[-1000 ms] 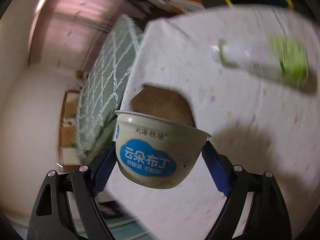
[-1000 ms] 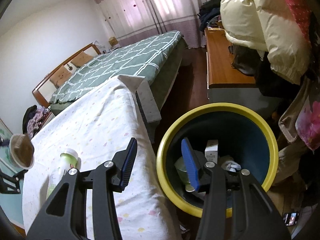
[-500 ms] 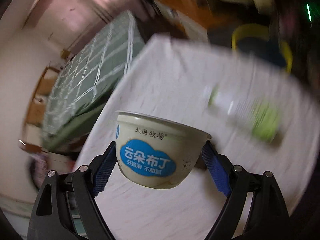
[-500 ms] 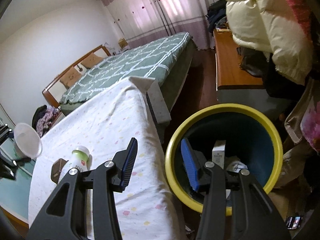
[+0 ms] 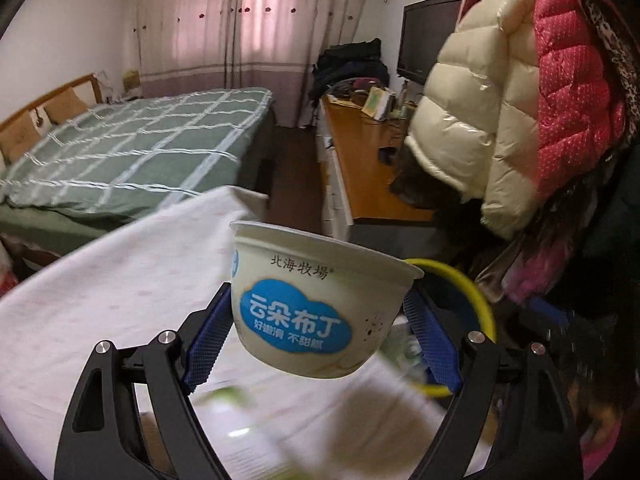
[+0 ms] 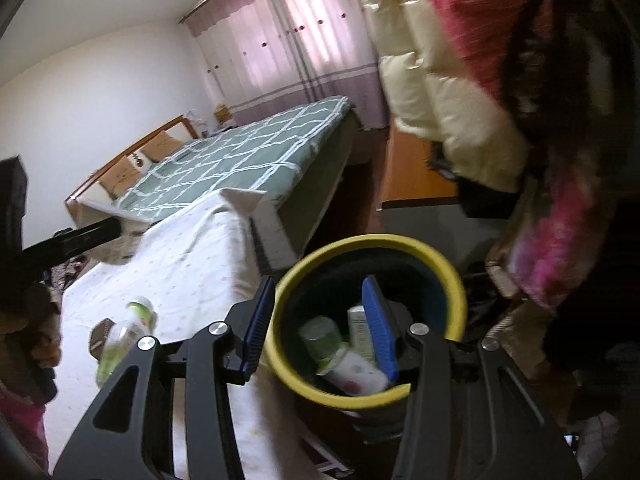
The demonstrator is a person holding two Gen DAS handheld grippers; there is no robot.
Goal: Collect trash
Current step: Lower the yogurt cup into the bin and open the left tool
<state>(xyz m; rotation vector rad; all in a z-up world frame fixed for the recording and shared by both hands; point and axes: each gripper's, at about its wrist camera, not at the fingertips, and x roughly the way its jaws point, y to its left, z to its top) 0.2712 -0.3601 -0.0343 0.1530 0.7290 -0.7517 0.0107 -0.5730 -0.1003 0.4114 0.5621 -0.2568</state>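
A white pudding cup [image 5: 316,308] with a blue cloud label hangs upright over the white dotted tablecloth [image 5: 100,300], and my left gripper [image 5: 320,320] is shut on its sides. Just behind the cup on the right shows the yellow rim of a dark bin [image 5: 476,296]. In the right wrist view my right gripper [image 6: 320,324] stands open with nothing between its blue pads, in front of the bin [image 6: 360,246], which holds bottles and a small box. A clear bottle with a green label [image 6: 128,328] lies on the tablecloth [image 6: 180,272] beside a small brown piece [image 6: 102,332].
A bed with a green checked cover [image 5: 120,152] lies beyond the table. A wooden cabinet [image 5: 368,168] runs along the right wall. Puffy cream and red jackets [image 5: 500,120] hang close above the bin. A person [image 6: 24,360] is at the table's left end.
The left view has rolled upright and swung from the tabletop towards the bin, the cup still gripped. The right gripper has moved closer to the bin, jaws unchanged.
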